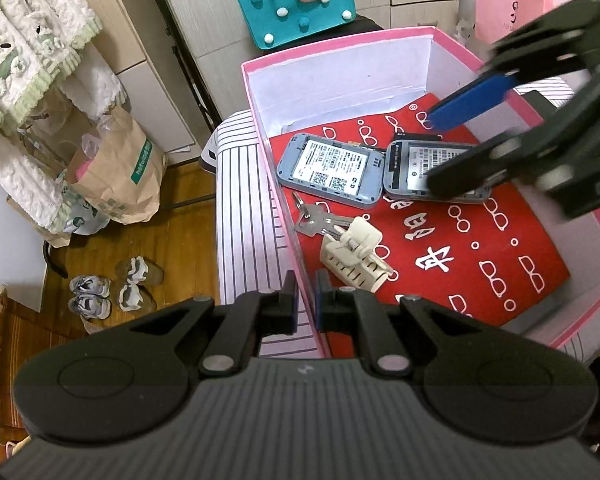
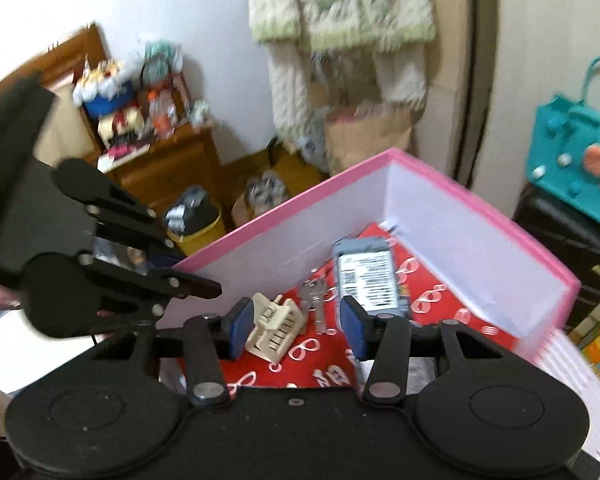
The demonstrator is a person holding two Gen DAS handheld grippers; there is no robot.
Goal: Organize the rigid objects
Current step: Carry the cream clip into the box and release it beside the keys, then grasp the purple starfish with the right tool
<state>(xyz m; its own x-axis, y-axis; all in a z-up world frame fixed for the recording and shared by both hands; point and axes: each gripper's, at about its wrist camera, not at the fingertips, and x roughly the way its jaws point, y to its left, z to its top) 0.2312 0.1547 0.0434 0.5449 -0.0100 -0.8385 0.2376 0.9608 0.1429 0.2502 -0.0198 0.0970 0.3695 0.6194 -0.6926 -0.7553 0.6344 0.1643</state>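
A pink box lined with a red patterned cloth holds two grey-blue pocket routers, a bunch of keys and a cream plastic clip. My left gripper is shut on the box's near left wall. My right gripper is open inside the box, over the right router. In the right wrist view my right gripper is open above the clip, keys and a router; the left gripper is at the box wall.
The box sits on a white striped surface. A teal felt bag stands behind, a pink bag at back right. A paper bag, shoes and hanging knitwear are on the left over a wooden floor.
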